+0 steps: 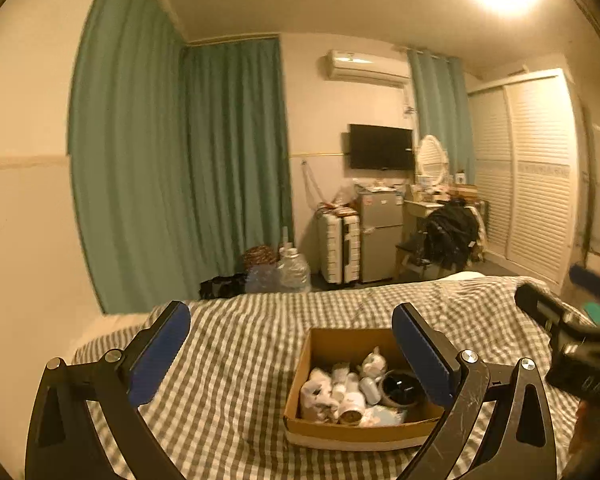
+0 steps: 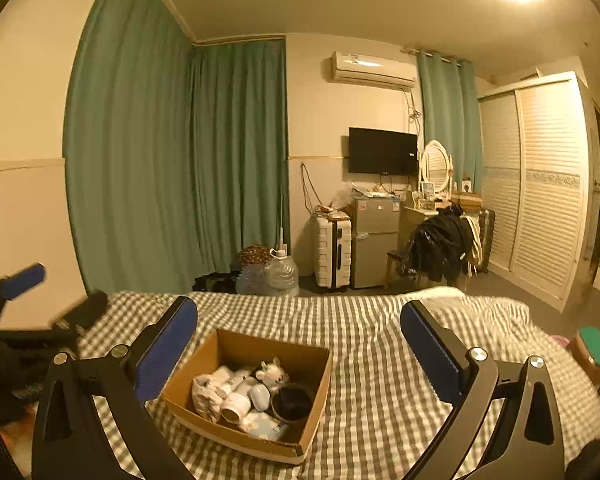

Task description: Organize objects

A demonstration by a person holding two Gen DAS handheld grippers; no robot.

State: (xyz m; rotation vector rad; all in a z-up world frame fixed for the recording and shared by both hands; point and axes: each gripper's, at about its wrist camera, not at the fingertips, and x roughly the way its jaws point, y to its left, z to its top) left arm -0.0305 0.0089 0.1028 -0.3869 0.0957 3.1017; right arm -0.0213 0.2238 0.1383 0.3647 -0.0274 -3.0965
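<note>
Cardboard box [image 1: 356,428] of small items on the checked bed [image 1: 236,344], below and ahead of both tongs.

Box sits low between the two tongs: under the right-hand finger of the left tongs [image 1: 292,354], under the left-hand finger of the right tongs [image 2: 298,348]; neither looks clearly nearer. Both tongs gape wide, holding nothing, clear of the box. Its long axis I cannot tell. Inside, crowded together: white bottles [image 2: 236,394], a dark round bowl [image 2: 292,402], a small cow figurine [image 2: 274,374], a pale blue packet [image 2: 260,426].
</note>
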